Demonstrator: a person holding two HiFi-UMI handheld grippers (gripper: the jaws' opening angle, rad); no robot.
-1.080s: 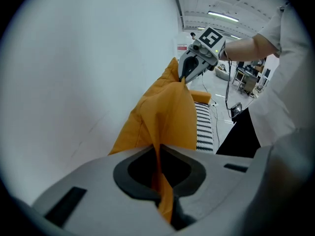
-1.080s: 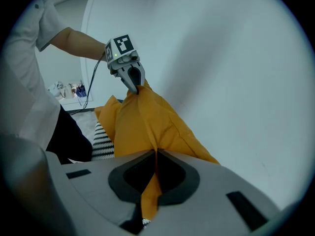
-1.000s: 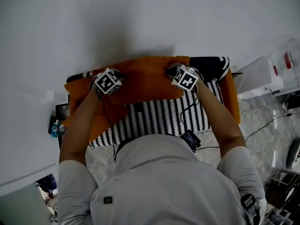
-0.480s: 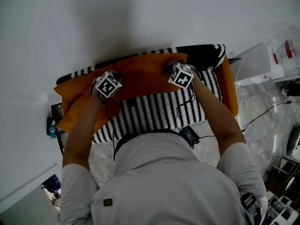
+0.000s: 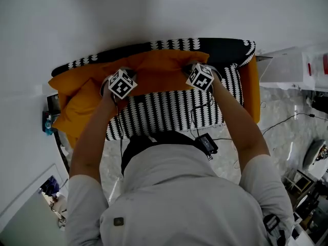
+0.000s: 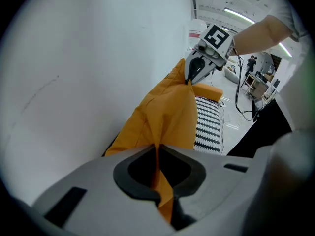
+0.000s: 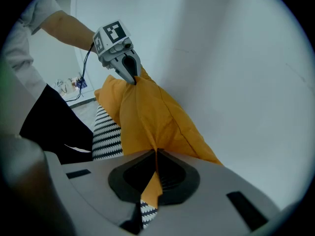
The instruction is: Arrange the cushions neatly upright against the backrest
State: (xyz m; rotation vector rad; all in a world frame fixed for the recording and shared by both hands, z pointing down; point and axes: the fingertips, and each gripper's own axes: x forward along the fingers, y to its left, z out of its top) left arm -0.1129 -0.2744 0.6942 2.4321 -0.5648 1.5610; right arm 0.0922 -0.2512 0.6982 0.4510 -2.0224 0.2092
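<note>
While the left tongs [image 6: 158, 173] and right tongs [image 7: 153, 173] are each clamped shut on an upper corner of the orange cushion [image 5: 164, 72], it is held above the black-and-white seat [image 5: 174, 109], just in front of the backrest [image 5: 215, 46] and not yet released. A second cushion [image 5: 74, 104] slumps at the backrest's left end and a third [image 5: 250, 94] sits at its right end. I judge the task to be well short of done.

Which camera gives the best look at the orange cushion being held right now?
The head view: it shows the orange cushion full width along the sofa backrest. The left gripper view shows it foreshortened, a fold pinched in the left tongs; the right gripper view, likewise in the right tongs.
</note>
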